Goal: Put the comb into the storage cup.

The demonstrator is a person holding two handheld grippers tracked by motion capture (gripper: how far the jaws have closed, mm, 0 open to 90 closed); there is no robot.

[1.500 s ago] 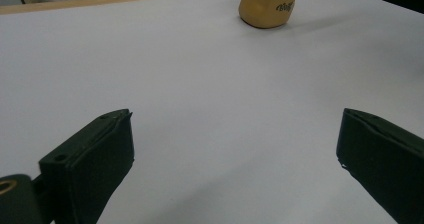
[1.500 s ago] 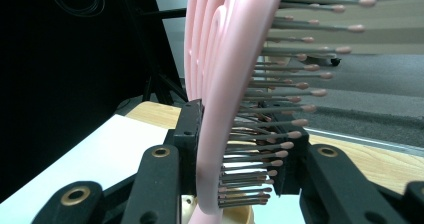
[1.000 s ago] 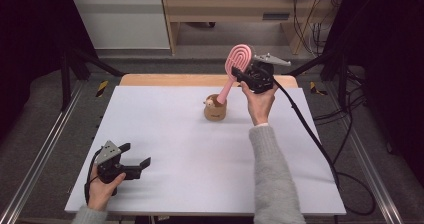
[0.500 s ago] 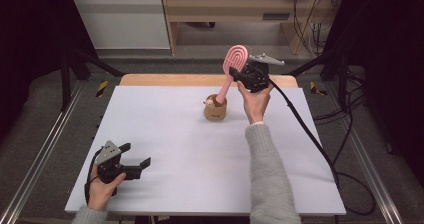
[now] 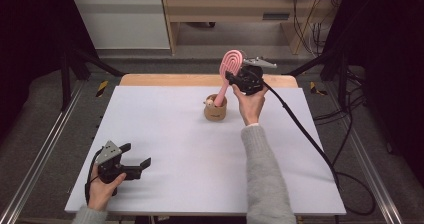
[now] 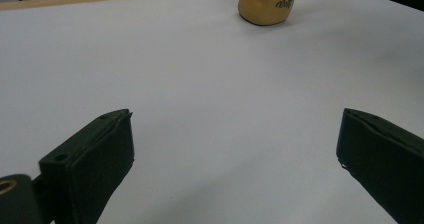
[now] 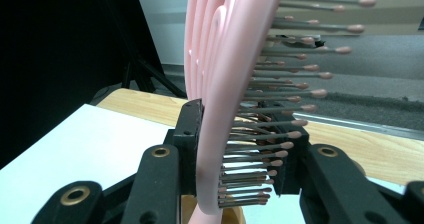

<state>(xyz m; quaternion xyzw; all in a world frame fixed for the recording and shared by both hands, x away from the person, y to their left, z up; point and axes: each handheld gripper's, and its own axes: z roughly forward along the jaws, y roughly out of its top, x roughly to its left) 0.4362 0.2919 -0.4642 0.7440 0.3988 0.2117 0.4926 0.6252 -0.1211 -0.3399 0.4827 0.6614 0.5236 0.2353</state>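
A pink hairbrush [image 5: 229, 69] stands tilted with its handle down in a small tan cup [image 5: 215, 109] near the back middle of the white table. My right gripper [image 5: 231, 76] is shut on the brush's head. In the right gripper view the black pads [image 7: 192, 134] press the pink head [image 7: 215, 84] from the back and the bristle side. My left gripper [image 5: 136, 158] rests low at the front left, open, with nothing between its jaws. The tan cup [image 6: 266, 4] stands far ahead in the left gripper view.
The white table top [image 5: 165, 134] has a wooden strip [image 5: 170, 79] along its back edge. Metal rails run down both sides. A black cable [image 5: 300, 129] trails from the right gripper across the table's right side to the floor.
The right hand has sunk a little with the brush, whose handle now sits lower in the cup. The left gripper has stayed where it was.
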